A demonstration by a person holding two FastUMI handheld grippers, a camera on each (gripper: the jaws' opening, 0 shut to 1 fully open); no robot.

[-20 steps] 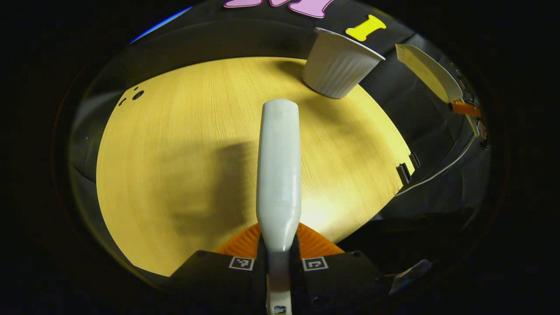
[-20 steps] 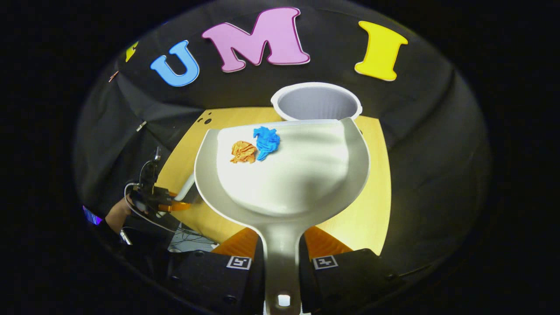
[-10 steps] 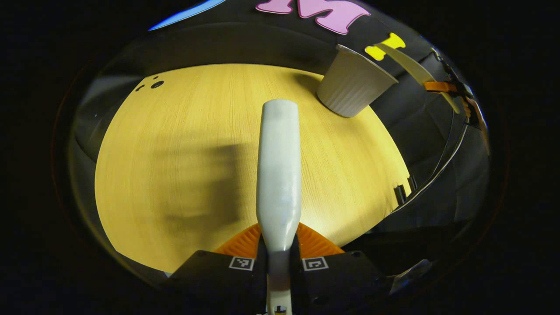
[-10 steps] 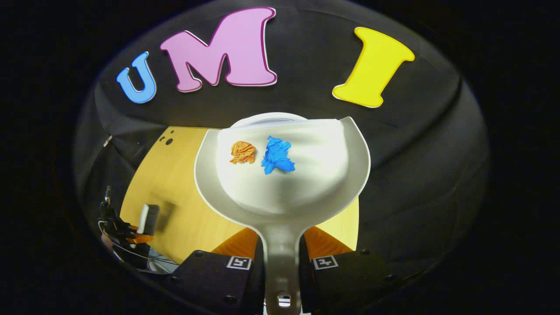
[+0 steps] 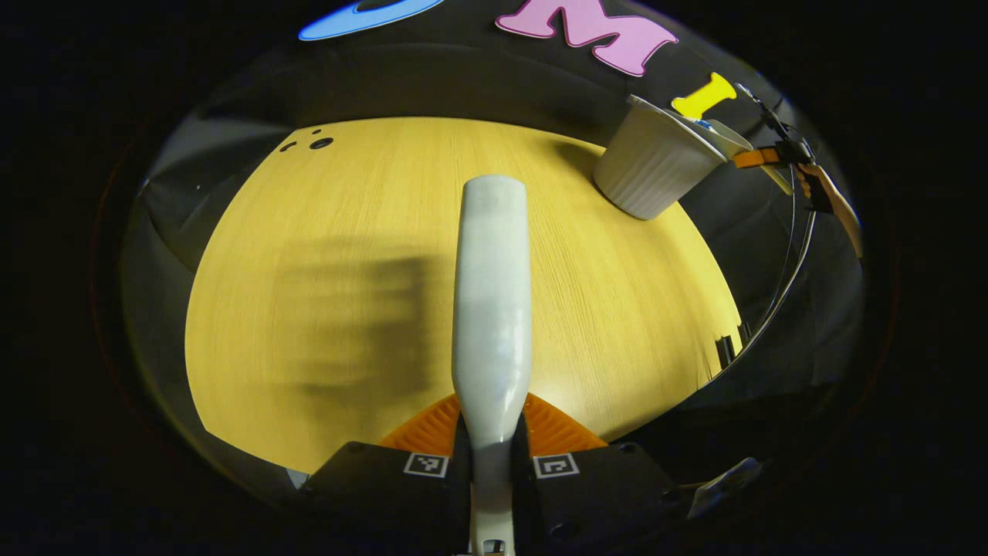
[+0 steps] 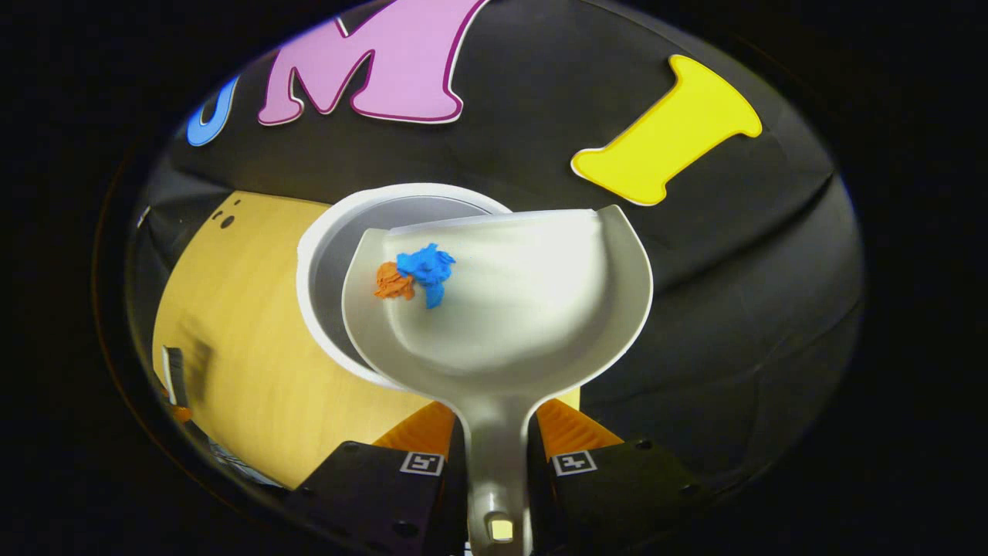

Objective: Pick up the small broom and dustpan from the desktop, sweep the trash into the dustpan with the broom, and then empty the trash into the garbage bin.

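In the right gripper view my right gripper (image 6: 498,463) is shut on the handle of the white dustpan (image 6: 532,309), held tilted over the white garbage bin (image 6: 328,262). A blue paper scrap (image 6: 424,266) and an orange scrap (image 6: 392,282) lie together at the pan's left front lip, above the bin's mouth. In the left gripper view my left gripper (image 5: 492,455) is shut on the white broom (image 5: 492,293), which sticks out over the wooden desktop (image 5: 324,232). The ribbed bin (image 5: 652,166) stands at the far right of the desk, with the dustpan (image 5: 729,139) over its rim.
The desk's right edge (image 5: 718,324) drops off to dark cloth. Two small dark holes (image 5: 312,144) mark the desk's far left corner. In the right gripper view the broom (image 6: 174,374) and the left gripper holding it appear small at the desk's left edge.
The dustpan has moved over the bin and tipped to the left; both scraps slid together to the pan's left lip. The broom has drifted slightly left, away from the bin.
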